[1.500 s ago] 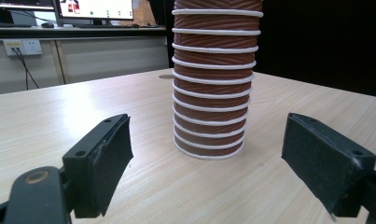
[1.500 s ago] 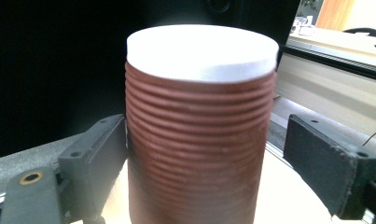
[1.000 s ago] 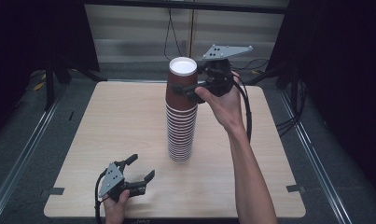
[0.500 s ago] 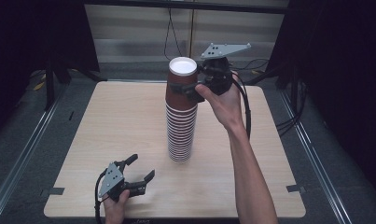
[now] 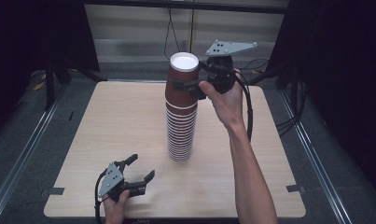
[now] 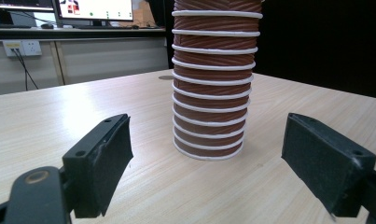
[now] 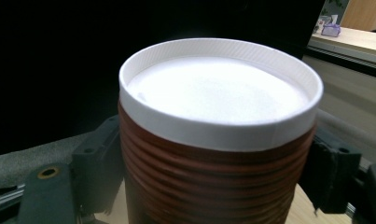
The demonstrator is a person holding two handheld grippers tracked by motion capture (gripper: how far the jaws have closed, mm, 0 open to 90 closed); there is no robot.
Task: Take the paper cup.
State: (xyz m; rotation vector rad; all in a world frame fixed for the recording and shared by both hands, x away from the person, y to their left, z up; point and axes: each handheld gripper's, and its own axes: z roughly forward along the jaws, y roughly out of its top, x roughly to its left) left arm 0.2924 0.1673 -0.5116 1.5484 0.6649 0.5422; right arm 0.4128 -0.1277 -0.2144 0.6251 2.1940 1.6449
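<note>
The top ribbed paper cup (image 5: 183, 81) of the stack (image 5: 181, 126), mid-table, is clasped by the right gripper (image 5: 191, 87); seemingly light, crushable. The left gripper (image 5: 140, 172) is held agape, empty.

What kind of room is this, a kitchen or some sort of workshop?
Probably a lab set up for recording: a bare wooden table ringed by dark curtains, computer monitors on a bench behind, and cabled tongs gripping the top of a stack of cups.
</note>
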